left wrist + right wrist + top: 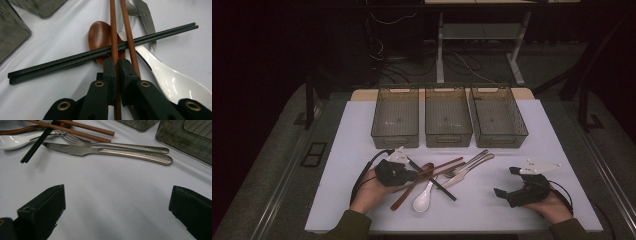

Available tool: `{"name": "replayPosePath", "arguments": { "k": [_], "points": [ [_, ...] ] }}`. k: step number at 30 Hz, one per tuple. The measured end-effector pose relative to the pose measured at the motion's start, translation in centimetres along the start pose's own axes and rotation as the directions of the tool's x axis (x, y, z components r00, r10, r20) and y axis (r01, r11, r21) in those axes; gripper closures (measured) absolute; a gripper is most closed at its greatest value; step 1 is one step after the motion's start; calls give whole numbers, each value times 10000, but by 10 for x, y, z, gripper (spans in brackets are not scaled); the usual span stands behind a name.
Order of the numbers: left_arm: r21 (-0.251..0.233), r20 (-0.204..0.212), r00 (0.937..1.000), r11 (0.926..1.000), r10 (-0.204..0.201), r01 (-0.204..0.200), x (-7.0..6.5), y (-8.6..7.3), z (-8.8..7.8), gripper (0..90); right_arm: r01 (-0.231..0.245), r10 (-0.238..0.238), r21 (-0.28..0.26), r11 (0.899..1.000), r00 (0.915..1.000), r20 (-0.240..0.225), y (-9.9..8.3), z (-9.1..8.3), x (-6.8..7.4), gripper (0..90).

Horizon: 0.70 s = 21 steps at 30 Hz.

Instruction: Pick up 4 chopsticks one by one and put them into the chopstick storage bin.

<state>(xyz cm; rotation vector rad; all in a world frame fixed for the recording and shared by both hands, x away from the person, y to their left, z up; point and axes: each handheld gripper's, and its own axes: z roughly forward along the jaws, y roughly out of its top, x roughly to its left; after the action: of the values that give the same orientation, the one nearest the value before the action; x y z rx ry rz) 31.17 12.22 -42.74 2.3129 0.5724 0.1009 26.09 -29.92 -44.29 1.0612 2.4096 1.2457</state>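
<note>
White tabletop (362, 130) carries mixed cutlery; left gripper (117, 65) is clamped on one brown wooden chopstick (114, 30). It should lift slowly, since black chopsticks (75, 58) cross just ahead.

bins (448, 122): three, rear row | knife (105, 152), fork (112, 144): side by side | white spoon (424, 198): near edge

Dim room; a white-topped counter (362, 125) on grey floor (272, 150), a white desk frame (482, 35) and loose cables (387, 55) behind
</note>
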Motion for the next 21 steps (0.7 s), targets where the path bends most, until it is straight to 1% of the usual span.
{"name": "replayPosePath", "arguments": {
  "k": [4,7,11,15,21],
  "points": [
    [-203,-8,10000,9998,-58,58,0,0,-3,839,2,-2,-18,10000,10000,12,0,0,0,5],
    [-257,-36,10000,9997,-44,43,1,-1,-5,839,-35,35,-58,10000,10000,9,1,1,0,5],
    [-528,-23,10000,9986,-96,95,1,-1,-9,839,-96,96,-49,9999,10000,6,1,2,-2,5],
    [-718,-60,10000,9974,-60,55,-1,0,-13,839,-131,132,-78,9999,9999,33,1,2,-2,5],
    [-1047,-106,9999,9945,-18,6,0,5,-20,839,-51,51,-47,10000,10000,-33,-1,1,1,5]
  ]
}}
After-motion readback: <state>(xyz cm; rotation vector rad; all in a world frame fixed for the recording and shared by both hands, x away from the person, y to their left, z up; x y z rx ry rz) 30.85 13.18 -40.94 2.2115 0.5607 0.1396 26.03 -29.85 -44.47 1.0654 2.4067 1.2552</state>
